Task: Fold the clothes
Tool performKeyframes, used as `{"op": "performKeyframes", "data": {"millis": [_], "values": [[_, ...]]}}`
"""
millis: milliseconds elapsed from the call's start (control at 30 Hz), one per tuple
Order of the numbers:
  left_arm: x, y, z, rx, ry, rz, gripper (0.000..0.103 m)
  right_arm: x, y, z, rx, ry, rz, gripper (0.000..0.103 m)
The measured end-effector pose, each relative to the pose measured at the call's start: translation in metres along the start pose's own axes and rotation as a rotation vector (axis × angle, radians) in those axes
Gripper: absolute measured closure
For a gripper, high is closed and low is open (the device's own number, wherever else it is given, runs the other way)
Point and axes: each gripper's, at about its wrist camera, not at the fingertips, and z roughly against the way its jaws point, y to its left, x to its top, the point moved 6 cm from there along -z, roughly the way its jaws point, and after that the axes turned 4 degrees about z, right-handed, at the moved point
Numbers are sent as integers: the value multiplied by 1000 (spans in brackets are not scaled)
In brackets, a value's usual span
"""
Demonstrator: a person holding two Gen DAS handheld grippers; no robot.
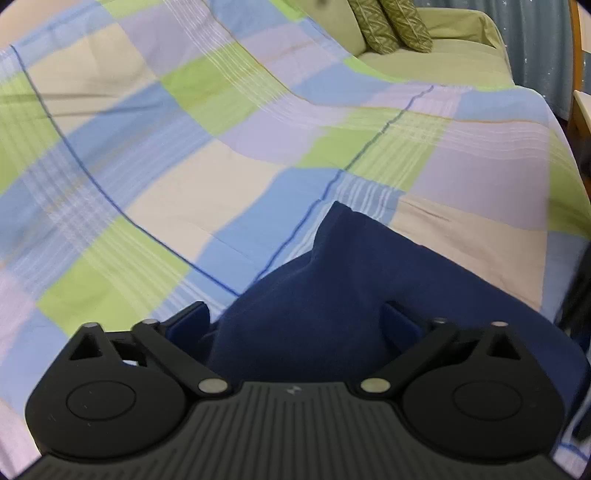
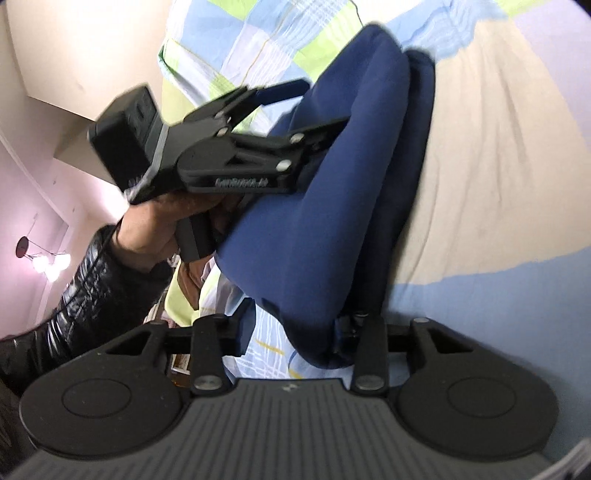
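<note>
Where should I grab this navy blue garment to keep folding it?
Probably the free pointed corner of the navy garment, resting on the checked sheet. Come in from above the sheet, jaws straddling the tip: the cloth narrows there and lies exposed, while the near end is bunched between the left gripper fingers.

A checked bedsheet [image 1: 221, 155] in blue, green, lilac and beige blocks spreads across the bed in front of you. Beyond its far edge you see an olive-green sofa [image 1: 458, 55] with two patterned green cushions [image 1: 391, 26] leaning together at its back. A grey-blue curtain [image 1: 532, 40] hangs behind the sofa, beside a wooden frame [image 1: 576, 55]. To your other side, cream walls [image 2: 74, 48] meet a pink-lit ceiling, where a cluster lamp [image 2: 48, 264] glows.
</note>
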Motion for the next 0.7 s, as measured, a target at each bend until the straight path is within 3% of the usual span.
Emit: {"op": "performKeyframes", "data": {"millis": [133,267,333,467,567,700], "values": [[-15,25,31,75,-49,61,14,12,2,39,-82,-97,64,37],[-33,53,40,92,-32,212,17,43,21,60,-228,-245,274,38],[-37,58,33,51,-34,273,23,64,36,40,-276,-266,429,52],[-41,62,7,13,-6,304,26,85,38,-7,-373,-230,574,58],[-55,78,-11,49,18,332,25,96,17,-34,-477,-180,587,82],[-73,97,-18,9,6,430,20,108,-5,-63,-595,-123,602,82]]}}
